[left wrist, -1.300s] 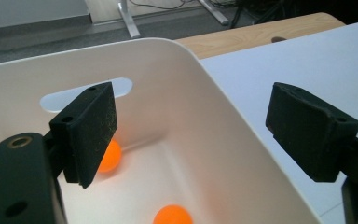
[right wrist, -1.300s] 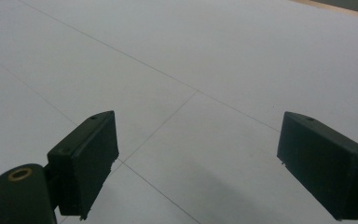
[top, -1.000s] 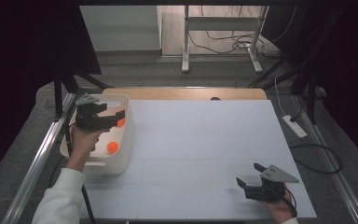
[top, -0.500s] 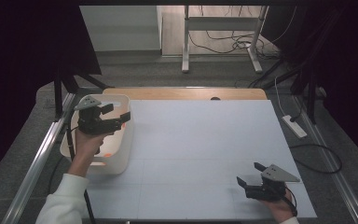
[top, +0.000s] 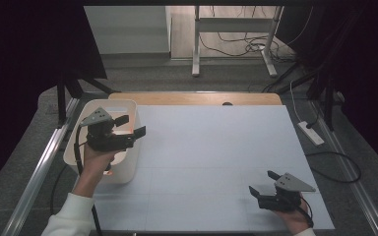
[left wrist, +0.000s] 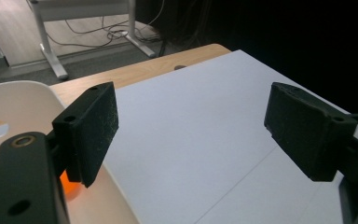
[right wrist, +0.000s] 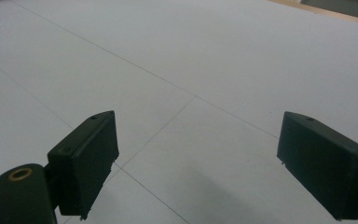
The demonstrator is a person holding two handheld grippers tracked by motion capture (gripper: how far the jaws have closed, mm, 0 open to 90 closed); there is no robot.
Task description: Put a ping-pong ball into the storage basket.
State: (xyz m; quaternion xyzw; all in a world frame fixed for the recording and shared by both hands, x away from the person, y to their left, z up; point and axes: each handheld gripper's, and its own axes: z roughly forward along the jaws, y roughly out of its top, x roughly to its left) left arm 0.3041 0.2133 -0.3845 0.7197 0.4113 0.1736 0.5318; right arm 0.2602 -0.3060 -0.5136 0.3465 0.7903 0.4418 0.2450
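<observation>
High view, left side. Left gripper (top: 132, 125): hangs above the right wall of the bin (top: 123, 104), clear of it, jaws pointing right and slightly far, toward the mat (top: 202, 147). Jaws wide apart, nothing between them. Held in left hand (top: 96, 157), white sleeve (top: 71, 216) coming in from the near edge. Grey plate on top, cable looping down on the left of the hand.

Bin: white, rounded corners, stands at the left edge of the table, right wall just beside the left border of the mat. Orange thing (top: 126, 131): inside the bin, against the right wall, under the left gripper. Mostly hidden by gripper and hand; shape cannot be told. No contact with either jaw.

Left gripper view. Pads (left wrist: 91, 133) black, set far apart, bare mat between them. Orange glow low down behind the left pad, inside the bin rim, below the jaw and not gripped. Wooden strip (left wrist: 154, 67) runs along the far edge of the mat.

High view, right side. Right gripper (top: 262, 183): low over the near right part of the mat, jaws pointing left and slightly far. Jaws wide, empty. Right hand (top: 295, 219) at the near edge. Well apart from bin and left gripper.

Right gripper view. Both pads spread wide, plain white mat with thin grid lines between them, nothing held.
</observation>
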